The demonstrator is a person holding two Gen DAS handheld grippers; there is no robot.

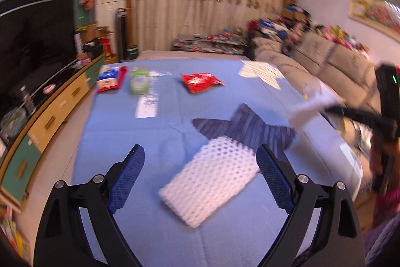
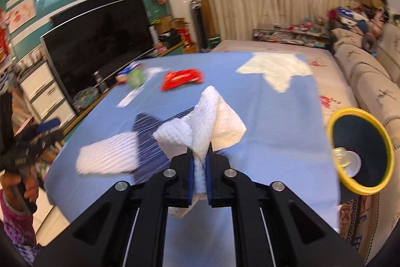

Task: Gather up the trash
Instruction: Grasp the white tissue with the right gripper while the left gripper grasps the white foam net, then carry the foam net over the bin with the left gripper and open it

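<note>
My right gripper (image 2: 200,154) is shut on a crumpled white paper towel (image 2: 212,116), lifted above the blue cloth (image 2: 275,129). From the left wrist view the same towel (image 1: 312,104) hangs off the right gripper (image 1: 332,108) at the table's right edge. My left gripper (image 1: 200,157) stands open over a white foam net sleeve (image 1: 212,182), which lies flat on the cloth (image 1: 125,137) between the fingers without being touched. Farther back lie a red snack wrapper (image 1: 200,81), a green-and-white packet (image 1: 140,83), a red-and-blue packet (image 1: 111,79) and a white paper strip (image 1: 147,105).
A yellow-rimmed bin with a black liner (image 2: 360,152) stands off the table's right side, a clear item inside. A sofa (image 1: 325,59) runs along the right. A TV (image 2: 100,46) on a cabinet (image 1: 57,111) lines the left. A hand (image 2: 17,182) holds the left gripper.
</note>
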